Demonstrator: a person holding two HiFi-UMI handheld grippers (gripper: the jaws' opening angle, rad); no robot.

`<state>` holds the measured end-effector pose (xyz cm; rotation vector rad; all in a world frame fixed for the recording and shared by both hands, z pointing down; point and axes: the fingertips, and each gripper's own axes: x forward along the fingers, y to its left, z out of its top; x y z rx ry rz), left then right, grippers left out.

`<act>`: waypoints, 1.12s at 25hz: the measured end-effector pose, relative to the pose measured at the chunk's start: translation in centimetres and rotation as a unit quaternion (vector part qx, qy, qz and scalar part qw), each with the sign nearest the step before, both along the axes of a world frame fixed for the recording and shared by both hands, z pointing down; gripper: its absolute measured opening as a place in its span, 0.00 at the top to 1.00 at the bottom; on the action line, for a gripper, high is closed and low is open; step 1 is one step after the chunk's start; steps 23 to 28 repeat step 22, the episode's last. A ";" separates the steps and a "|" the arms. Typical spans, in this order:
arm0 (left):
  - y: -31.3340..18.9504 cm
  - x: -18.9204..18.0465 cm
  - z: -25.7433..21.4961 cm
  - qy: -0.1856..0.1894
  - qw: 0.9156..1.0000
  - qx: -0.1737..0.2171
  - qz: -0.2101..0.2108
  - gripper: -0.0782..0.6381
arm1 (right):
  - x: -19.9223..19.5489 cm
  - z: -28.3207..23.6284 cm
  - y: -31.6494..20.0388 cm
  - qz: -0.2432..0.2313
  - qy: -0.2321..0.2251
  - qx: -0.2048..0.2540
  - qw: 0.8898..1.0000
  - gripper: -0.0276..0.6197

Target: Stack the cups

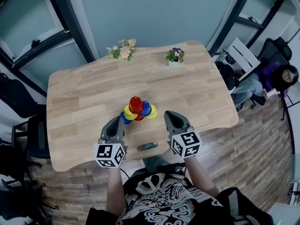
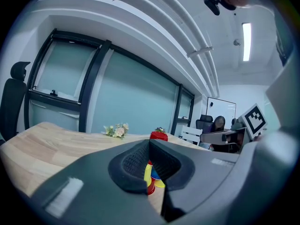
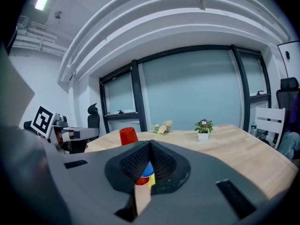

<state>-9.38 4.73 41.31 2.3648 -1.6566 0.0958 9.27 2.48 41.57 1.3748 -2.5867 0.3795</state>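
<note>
A pyramid of upturned cups stands at the table's middle: a red cup [image 1: 136, 104] on top, yellow [image 1: 130, 112] and blue [image 1: 146, 108] cups under it, more red, blue and yellow ones at the base. My left gripper [image 1: 115, 123] sits shut and empty just short of the pile, near its left side. Right of the pile my right gripper [image 1: 169, 116] is also shut with nothing in it. The top red cup [image 2: 158, 136] peeks over the shut jaws in the left gripper view, and the red cup [image 3: 128, 136] shows likewise in the right gripper view.
A flower bunch [image 1: 123, 49] and a small potted plant [image 1: 176, 56] stand at the table's far edge. A dark flat object [image 1: 147, 146] lies near the front edge between my grippers. A seated person [image 1: 269, 81] and a white chair [image 1: 241, 55] are off to the right.
</note>
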 end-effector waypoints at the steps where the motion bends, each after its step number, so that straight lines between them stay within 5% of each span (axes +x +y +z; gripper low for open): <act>1: 0.1 0.0 0.0 -0.001 1.000 0.000 0.000 0.89 | 0.0 0.0 0.0 0.000 0.000 0.000 1.000 0.95; 28: 0.0 -0.2 -0.2 0.003 1.000 0.005 0.004 0.89 | -0.1 -0.2 0.1 -0.001 0.012 0.000 1.000 0.95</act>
